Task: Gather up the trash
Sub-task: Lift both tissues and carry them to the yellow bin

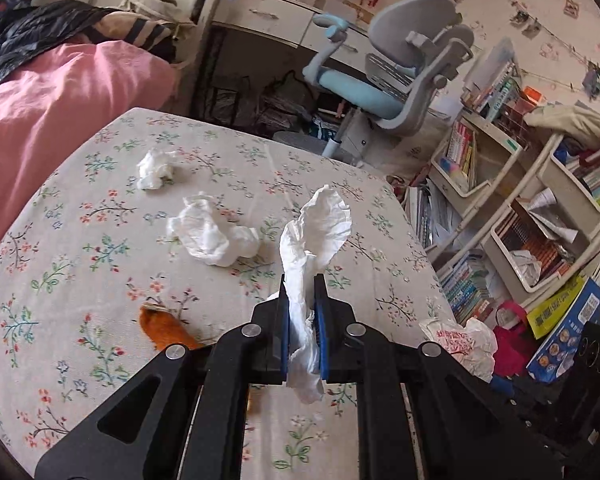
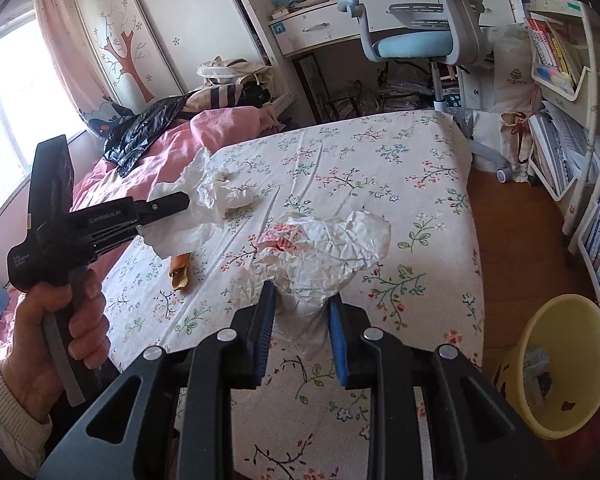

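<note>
My left gripper [image 1: 303, 292] is shut on a white tissue [image 1: 316, 232] and holds it above the floral bedsheet [image 1: 80, 280]; it also shows in the right wrist view [image 2: 182, 200] with the tissue [image 2: 188, 232]. My right gripper [image 2: 302, 300] holds a crumpled white plastic bag with red print [image 2: 324, 252], its jaws partly closed around the bag's neck. Two more crumpled tissues [image 1: 212, 236] [image 1: 156, 168] and an orange peel [image 1: 164, 328] lie on the sheet. A yellow bin [image 2: 556, 368] stands on the floor at the right.
A pink duvet [image 1: 40, 112] with a black jacket [image 1: 28, 36] lies at the left. A desk and a blue-grey chair [image 1: 392, 76] stand beyond the bed. Bookshelves [image 1: 520, 200] and bags crowd the right side.
</note>
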`<state>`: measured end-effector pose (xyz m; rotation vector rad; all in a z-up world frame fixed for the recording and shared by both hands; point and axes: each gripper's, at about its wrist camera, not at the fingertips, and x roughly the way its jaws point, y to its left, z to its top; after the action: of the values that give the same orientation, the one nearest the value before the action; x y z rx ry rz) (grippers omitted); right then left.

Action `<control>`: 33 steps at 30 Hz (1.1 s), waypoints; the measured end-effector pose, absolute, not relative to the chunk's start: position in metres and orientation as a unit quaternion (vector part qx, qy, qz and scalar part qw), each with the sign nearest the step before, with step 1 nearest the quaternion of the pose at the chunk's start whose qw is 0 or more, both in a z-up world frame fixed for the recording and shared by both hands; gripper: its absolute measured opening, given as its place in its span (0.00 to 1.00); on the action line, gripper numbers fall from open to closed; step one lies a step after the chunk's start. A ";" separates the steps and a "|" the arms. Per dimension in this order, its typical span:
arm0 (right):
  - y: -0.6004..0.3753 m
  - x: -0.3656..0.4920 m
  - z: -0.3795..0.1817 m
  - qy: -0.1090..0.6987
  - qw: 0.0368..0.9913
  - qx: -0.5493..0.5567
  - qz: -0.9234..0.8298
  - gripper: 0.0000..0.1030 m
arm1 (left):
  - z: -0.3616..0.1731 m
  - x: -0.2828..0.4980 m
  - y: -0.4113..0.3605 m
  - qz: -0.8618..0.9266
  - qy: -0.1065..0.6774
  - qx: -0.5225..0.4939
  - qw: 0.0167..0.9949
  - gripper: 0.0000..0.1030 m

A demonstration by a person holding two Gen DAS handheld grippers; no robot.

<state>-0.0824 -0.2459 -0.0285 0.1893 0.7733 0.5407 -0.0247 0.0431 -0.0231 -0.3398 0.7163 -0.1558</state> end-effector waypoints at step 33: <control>-0.326 -0.091 -0.029 0.355 0.910 0.122 0.177 0.26 | -0.039 -0.012 -0.091 -0.157 0.380 -0.093 0.907 0.10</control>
<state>-0.0910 -0.3263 -0.0289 0.2510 0.7318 0.3658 -0.0120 -0.0909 -0.0392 -0.1920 0.7835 -0.3248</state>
